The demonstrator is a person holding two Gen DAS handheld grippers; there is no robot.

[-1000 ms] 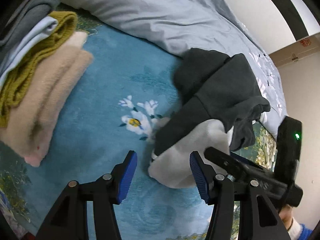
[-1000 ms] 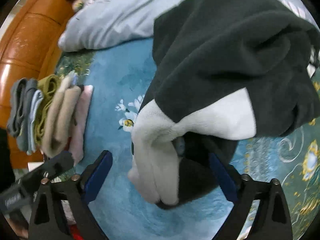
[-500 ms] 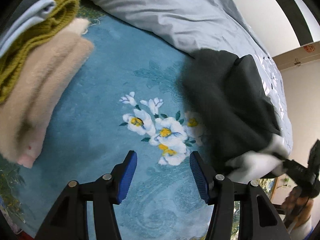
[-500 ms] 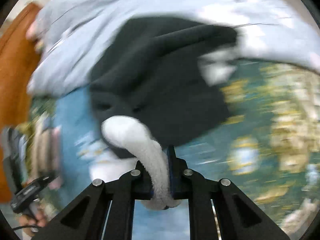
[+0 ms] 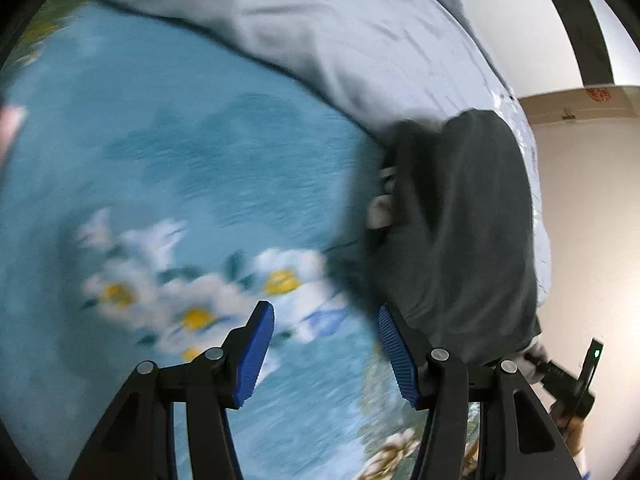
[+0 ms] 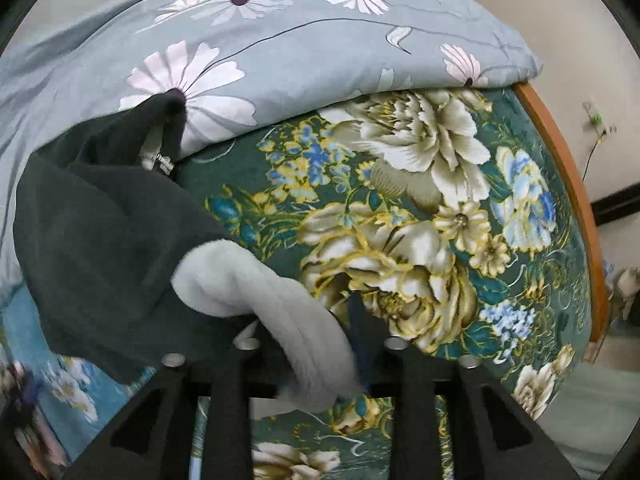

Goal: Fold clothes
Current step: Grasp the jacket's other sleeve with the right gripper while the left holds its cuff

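Since a second ago the dark fleece has been dragged away from the middle of the blue flowered blanket toward the bed's green flowered end, and the stack of folded clothes has slipped out of the left view. The right tool has gone from wide open to clamped on the fleece's pale lining. The left tool is as open as before, holding nothing, above the blanket.

Only the right view shows the green flowered cover and the daisy-print duvet; the left view, blurred, shows the fleece beside the grey duvet.

The fleece stretches from the right tool toward the duvet's edge, its far end touching it.
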